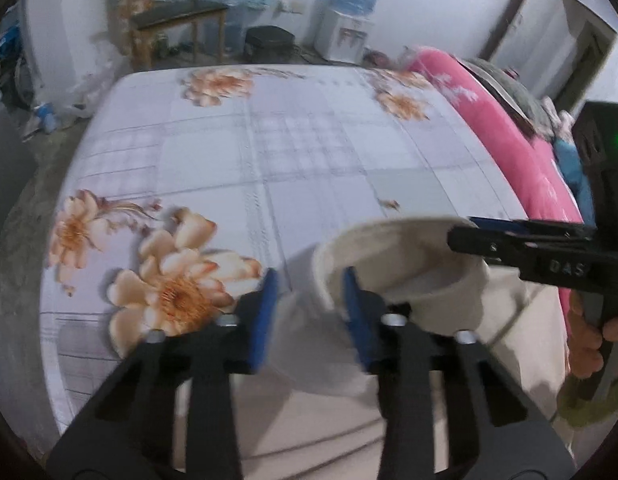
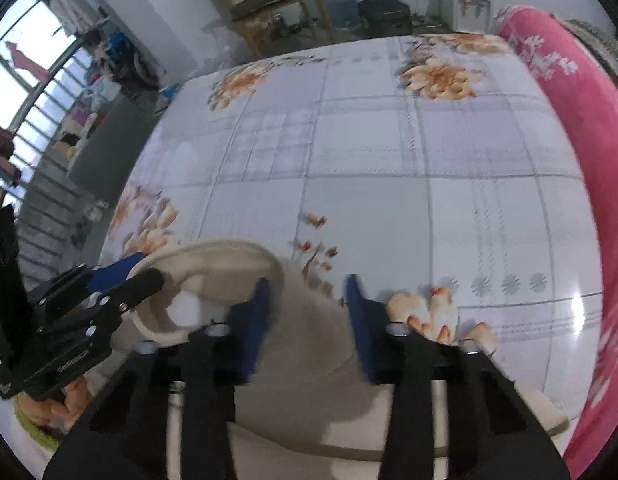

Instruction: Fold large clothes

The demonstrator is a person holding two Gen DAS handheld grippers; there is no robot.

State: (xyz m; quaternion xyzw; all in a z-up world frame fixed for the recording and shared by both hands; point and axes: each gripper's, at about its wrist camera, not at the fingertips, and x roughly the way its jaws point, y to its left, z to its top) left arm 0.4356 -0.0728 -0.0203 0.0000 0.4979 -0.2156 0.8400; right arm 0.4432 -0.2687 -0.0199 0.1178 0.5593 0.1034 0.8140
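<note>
A: Where is the cream garment point(image 1: 389, 272) found, and how is it held?

B: It is spread at the near edge of the bed point(image 1: 269, 152), on the floral sheet, its collar opening lifted. In the left gripper point(image 1: 313, 312) cloth is seen between narrowly set blue pads; in the right gripper point(image 2: 309, 320) the same. Whether the pads actually press cannot be told, blur being heavy.

A: How is it expected to handle?

B: It is judged soft, thick-knit, light and limp; a ribbed, rounded collar is shown. Sagging is to be expected, so hold is best taken at shoulder seams either side of the collar.
</note>
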